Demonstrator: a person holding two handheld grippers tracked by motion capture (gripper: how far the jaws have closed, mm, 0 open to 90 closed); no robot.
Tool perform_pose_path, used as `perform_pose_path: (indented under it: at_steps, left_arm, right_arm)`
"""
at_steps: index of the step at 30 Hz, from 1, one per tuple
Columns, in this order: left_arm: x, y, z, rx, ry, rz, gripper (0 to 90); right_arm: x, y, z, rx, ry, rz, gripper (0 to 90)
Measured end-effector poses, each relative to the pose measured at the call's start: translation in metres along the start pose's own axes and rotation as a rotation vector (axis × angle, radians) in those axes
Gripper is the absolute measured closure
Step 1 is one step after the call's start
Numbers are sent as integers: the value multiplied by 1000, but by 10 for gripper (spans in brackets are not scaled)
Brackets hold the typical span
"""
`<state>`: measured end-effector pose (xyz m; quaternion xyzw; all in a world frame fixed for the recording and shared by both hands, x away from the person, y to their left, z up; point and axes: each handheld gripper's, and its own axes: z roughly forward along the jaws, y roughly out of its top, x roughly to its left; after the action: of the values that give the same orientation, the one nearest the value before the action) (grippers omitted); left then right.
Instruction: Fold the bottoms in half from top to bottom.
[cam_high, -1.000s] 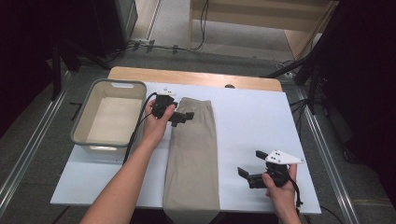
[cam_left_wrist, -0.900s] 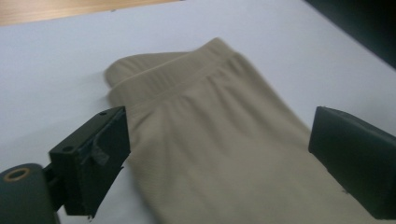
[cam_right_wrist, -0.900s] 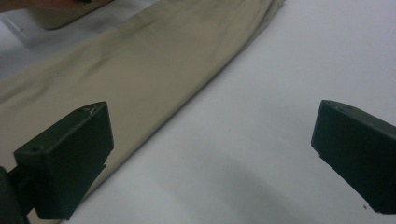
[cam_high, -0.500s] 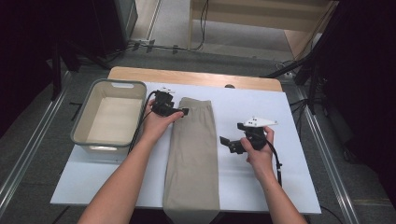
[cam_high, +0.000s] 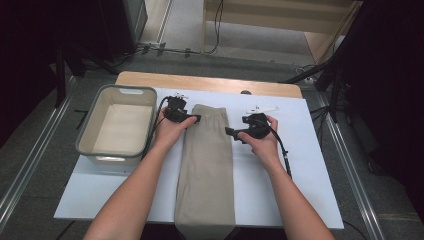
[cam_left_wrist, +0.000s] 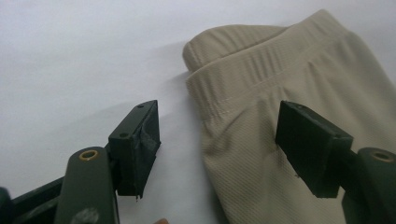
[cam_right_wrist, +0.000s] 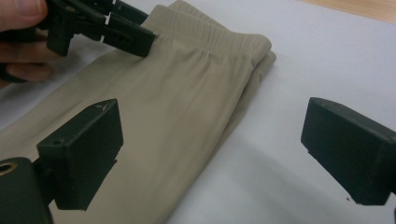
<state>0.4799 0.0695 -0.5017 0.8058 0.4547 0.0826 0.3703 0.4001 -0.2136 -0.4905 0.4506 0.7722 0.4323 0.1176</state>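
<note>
At the left, a grey basket (cam_high: 116, 125) stands on the white table (cam_high: 310, 165), untouched. Beside it, the left gripper (cam_high: 190, 118) has been lowered onto the waistband's left corner of the folded beige trousers (cam_high: 207, 170); its jaws have just been closing, the fabric edge between them, though a firm pinch cannot yet be confirmed. The right gripper (cam_high: 231, 132), a second ago near the table's front edge, has been brought up to the trousers' right edge, its jaws spread wide. A two-handed lift or fold seems prepared.
</note>
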Motion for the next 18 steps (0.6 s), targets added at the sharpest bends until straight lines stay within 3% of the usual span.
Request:
perform_pose_path:
  at_steps: [5,12,18]
  left_arm:
    - [2,2,1,-4,14,-11,387]
    - [4,2,1,-7,24,-6,488]
    - [4,2,2,-15,14,-9,527]
  right_arm:
    - [-9,16,19,3,-27,38,123]
    - [-20,23,43,70,-103,76,215]
    - [-24,22,61,103,-104,95,261]
